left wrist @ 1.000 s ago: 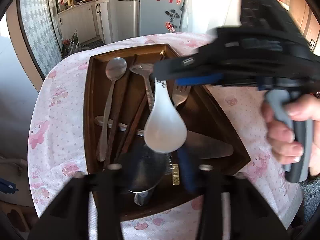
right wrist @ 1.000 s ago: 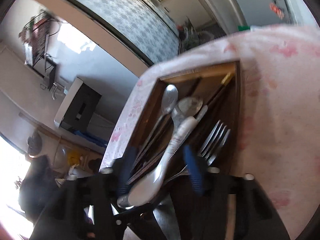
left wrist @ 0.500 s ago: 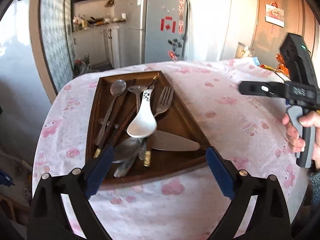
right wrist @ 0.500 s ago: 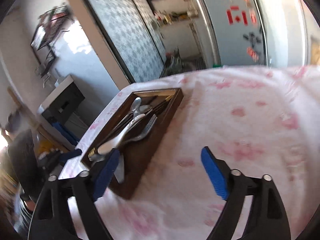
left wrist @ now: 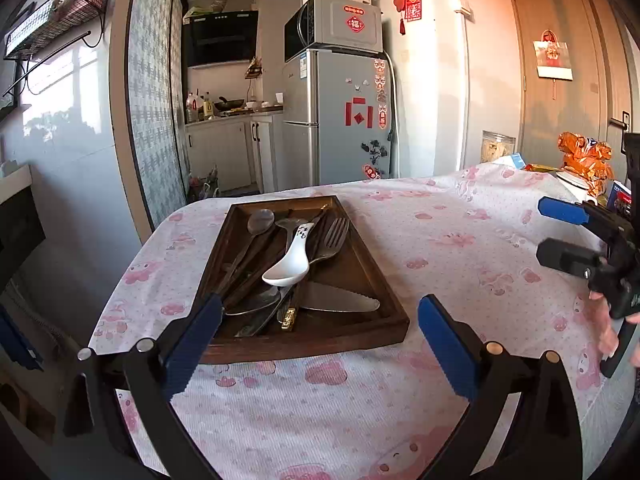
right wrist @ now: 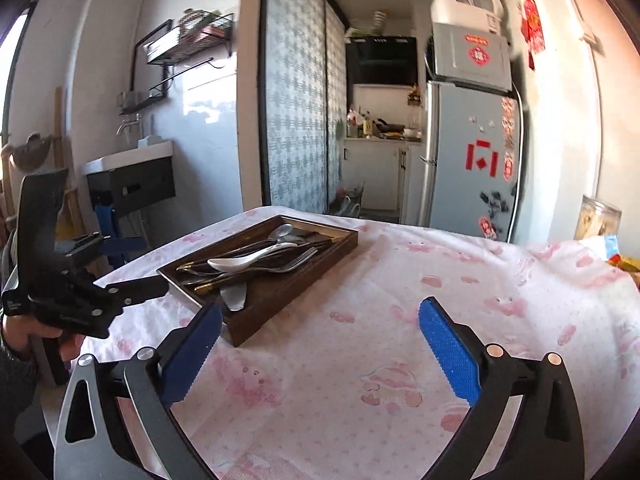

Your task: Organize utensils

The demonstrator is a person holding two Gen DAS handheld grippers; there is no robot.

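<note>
Dark-stained rectangular wooden tray (left wrist: pixel 352 336) sits on the desk (left wrist: pixel 460 240), which is covered by a white dotted cloth with pink cartoon prints. Inside lie a glossy white ceramic spoon (left wrist: pixel 290 266), a steel fork (left wrist: pixel 332 238), metal spoons, dark chopsticks and a serrated server, heaped crosswise. Left gripper (left wrist: pixel 320 338) and right gripper (right wrist: pixel 320 344) jaws are opening, with nothing between them.

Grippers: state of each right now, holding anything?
Left gripper: opening wide, holding nothing.
Right gripper: jaws opening, wide apart, nothing between them.

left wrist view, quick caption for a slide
Open left hand-held gripper before a wooden tray of jumbled cutlery, white ceramic spoon on top.
</note>
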